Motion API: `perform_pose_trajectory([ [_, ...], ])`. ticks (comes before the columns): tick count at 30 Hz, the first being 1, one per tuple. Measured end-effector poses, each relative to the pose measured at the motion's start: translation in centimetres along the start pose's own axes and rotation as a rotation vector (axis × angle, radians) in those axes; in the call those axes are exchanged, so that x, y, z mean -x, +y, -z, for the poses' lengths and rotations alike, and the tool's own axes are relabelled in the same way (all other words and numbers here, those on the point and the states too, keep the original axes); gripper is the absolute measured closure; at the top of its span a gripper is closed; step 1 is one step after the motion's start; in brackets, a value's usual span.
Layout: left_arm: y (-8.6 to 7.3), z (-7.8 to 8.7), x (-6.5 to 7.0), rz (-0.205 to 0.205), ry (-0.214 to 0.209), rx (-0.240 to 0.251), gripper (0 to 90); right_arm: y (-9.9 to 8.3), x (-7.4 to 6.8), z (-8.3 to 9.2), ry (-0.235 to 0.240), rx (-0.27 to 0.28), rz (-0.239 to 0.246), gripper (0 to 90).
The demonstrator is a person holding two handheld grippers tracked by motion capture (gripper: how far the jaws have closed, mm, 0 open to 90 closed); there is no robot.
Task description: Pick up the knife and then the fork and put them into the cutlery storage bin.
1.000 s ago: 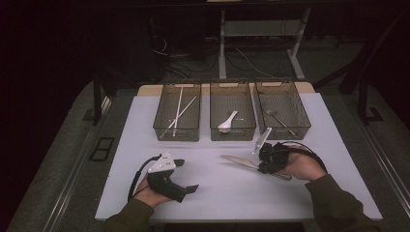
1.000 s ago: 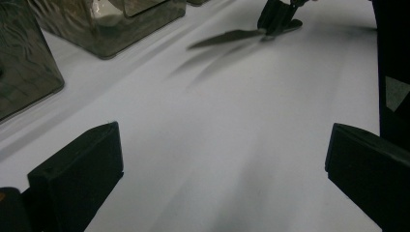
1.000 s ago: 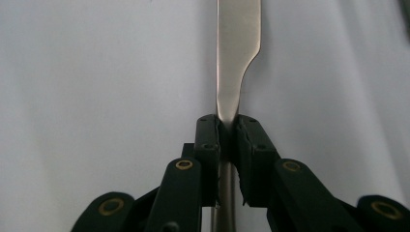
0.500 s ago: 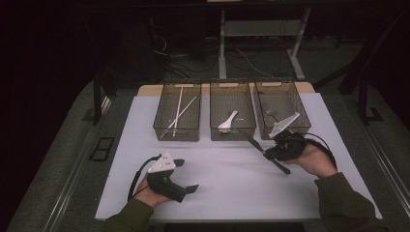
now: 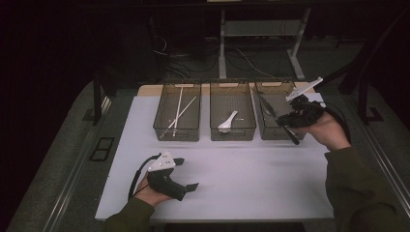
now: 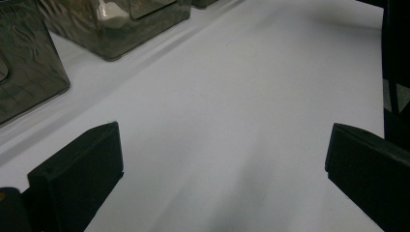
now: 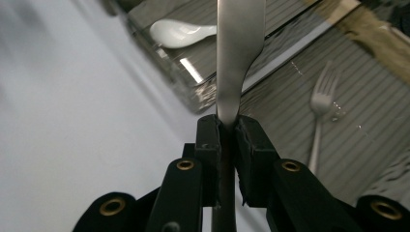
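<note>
Right claw (image 7: 227, 130) — knife (image 7: 239, 53) pinched between its pads, blade outward

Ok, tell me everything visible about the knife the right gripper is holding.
The knife is a plain table knife of smooth, shiny, silver-looking metal, with a broad blade that narrows toward the handle. The right gripper is shut on it at that narrow neck, a black pad pressing each flat side. In the high view it shows as a thin dark bar held in the air, slanting over the rightmost bin, where a fork lies. Nothing else touches it.
</note>
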State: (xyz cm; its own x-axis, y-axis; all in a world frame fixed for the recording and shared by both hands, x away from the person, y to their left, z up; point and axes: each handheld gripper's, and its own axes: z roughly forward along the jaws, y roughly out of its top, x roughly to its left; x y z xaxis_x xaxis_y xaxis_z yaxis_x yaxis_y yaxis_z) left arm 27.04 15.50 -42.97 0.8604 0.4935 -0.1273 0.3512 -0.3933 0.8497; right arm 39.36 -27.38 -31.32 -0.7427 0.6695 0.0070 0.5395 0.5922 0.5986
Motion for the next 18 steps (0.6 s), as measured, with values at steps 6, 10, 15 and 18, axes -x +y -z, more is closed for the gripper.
perform_pose_trajectory([
  [6,-0.1,0.2,-0.2,0.006,-0.002,0.007,0.0,2.0,3.1,0.5,-0.045,0.030,-0.049,79.9],
  [10,0.0,0.2,-0.1,0.002,-0.006,0.008,0.0,2.8,5.1,0.0,-0.087,0.052,-0.107,79.9],
  [15,-0.1,0.1,-0.1,0.003,-0.012,0.008,0.0,2.8,7.3,-1.7,-0.134,0.058,-0.162,79.9],
  [18,-0.1,0.1,-0.1,0.001,-0.013,0.007,0.0,2.2,8.2,-3.1,-0.145,0.028,-0.194,79.8],
])
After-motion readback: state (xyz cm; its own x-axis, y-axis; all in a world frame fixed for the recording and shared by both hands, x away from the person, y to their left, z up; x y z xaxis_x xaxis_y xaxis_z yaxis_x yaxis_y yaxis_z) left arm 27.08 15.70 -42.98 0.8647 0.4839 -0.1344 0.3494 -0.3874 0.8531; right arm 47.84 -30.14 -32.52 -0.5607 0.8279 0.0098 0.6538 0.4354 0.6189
